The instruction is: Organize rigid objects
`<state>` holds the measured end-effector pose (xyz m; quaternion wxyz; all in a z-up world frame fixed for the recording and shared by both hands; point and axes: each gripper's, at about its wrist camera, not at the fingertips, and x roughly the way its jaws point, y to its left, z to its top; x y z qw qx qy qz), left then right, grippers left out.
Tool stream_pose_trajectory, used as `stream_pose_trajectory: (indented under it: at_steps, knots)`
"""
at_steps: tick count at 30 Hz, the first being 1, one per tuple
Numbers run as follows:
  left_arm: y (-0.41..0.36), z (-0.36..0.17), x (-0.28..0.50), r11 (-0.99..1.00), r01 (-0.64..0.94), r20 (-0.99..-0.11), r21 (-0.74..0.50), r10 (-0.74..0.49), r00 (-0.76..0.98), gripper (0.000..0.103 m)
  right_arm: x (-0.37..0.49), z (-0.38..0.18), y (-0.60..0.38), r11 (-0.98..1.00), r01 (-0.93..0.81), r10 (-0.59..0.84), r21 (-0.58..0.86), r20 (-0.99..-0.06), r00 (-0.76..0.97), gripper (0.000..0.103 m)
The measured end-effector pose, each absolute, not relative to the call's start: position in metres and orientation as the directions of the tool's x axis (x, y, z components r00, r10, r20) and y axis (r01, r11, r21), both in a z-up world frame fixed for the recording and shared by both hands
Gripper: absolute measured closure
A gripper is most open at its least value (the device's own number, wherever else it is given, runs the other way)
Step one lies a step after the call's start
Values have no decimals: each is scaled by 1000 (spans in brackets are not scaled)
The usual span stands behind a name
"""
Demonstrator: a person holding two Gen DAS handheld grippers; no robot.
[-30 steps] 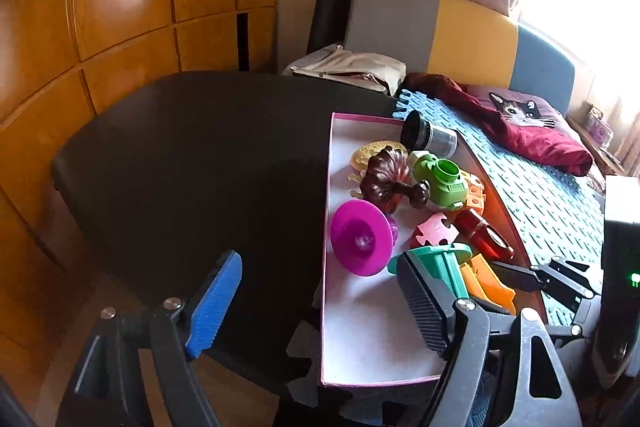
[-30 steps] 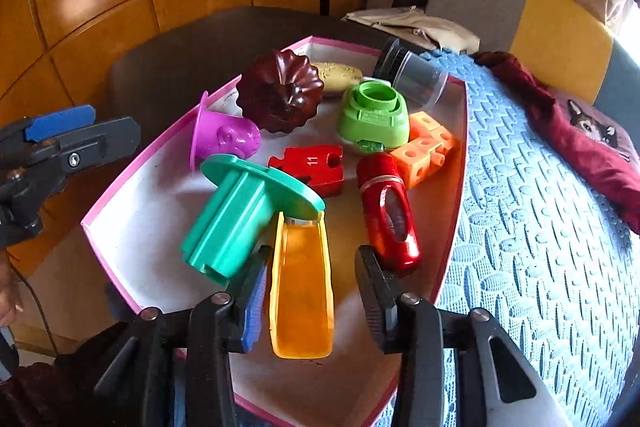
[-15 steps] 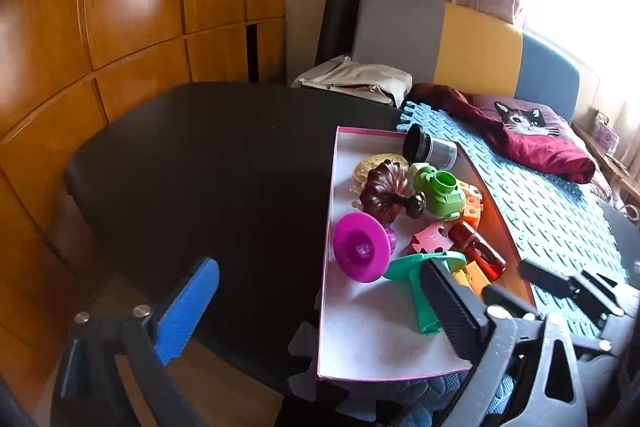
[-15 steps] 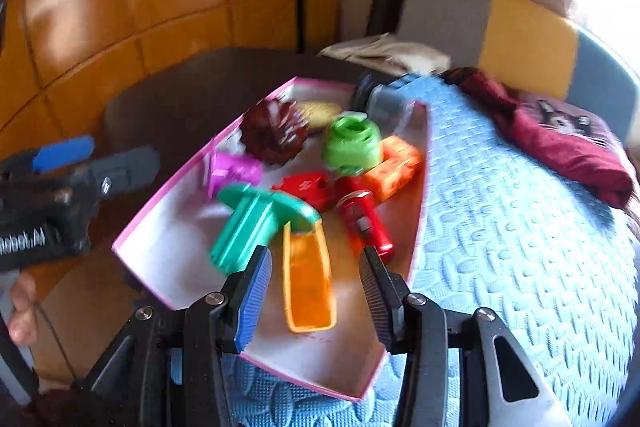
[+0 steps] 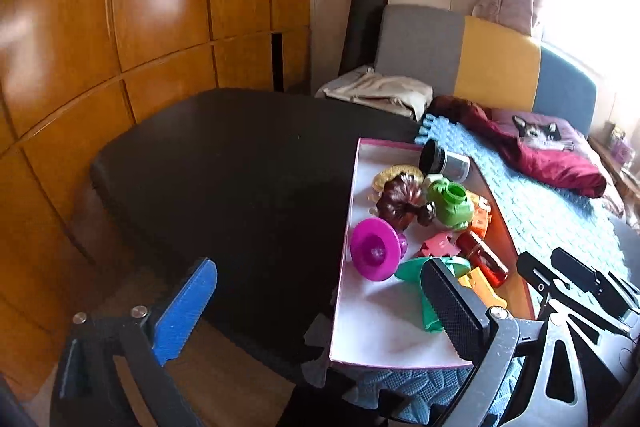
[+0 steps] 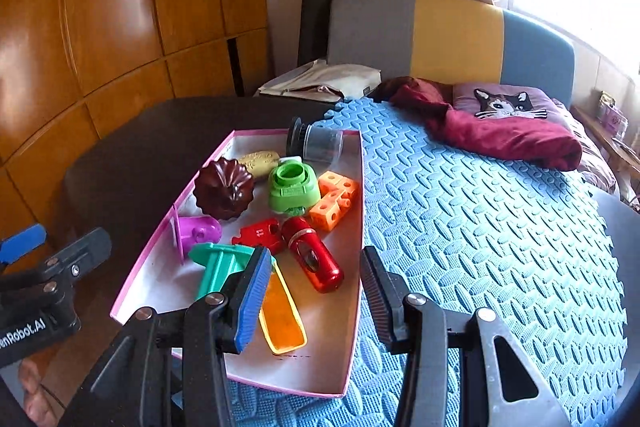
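Note:
A pink-rimmed white tray (image 6: 329, 355) sits on the blue foam mat and holds several toys. Among them are an orange scoop (image 6: 282, 319), a red cylinder (image 6: 314, 259), a teal piece (image 6: 218, 265), a magenta cup (image 6: 196, 231), a brown fluted mould (image 6: 226, 187), a green round toy (image 6: 292, 187) and an orange block (image 6: 334, 199). My right gripper (image 6: 316, 297) hovers open above the tray's near end, holding nothing. My left gripper (image 5: 320, 307) stands wide open at the tray's (image 5: 380, 331) near left corner, also with nothing in it.
A black tabletop (image 5: 224, 179) spreads left of the tray, with wooden wall panels (image 5: 120, 27) behind. The blue foam mat (image 6: 480, 227) runs right, bearing a maroon cloth (image 6: 500, 135). A clear jar (image 6: 320, 143) lies at the tray's far end. A person's fingers (image 6: 34, 391) show at bottom left.
The left jaws have spread wider and that gripper has pulled back and up. The right gripper has lifted and rolled, drawing away from the orange scoop that lay between its fingers.

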<state>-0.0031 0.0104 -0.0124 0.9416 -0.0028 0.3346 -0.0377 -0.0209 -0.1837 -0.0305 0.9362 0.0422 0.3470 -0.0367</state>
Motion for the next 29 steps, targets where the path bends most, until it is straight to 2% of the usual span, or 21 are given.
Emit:
stream_pose_trajectory:
  at_steps: [7,22,24,29]
  knots:
    - [16,4,-12,1000,15,-569,-26,-27,822,0,-22,-24,-177,994,87,-26,64,-641,767,57]
    - [17,7,-15,999,22,-568,-27,-33,822,1,-23,-20,-169,996,74,-24,54,-627,778,57]
    - [16,6,-16,1000,20,-565,-16,-26,824,5,-23,-21,-169,996,72,-22,55,-629,777,57]
    - [16,4,-14,999,25,-579,-23,-34,815,5,-23,-23,-169,996,70,-18,58,-631,775,57]
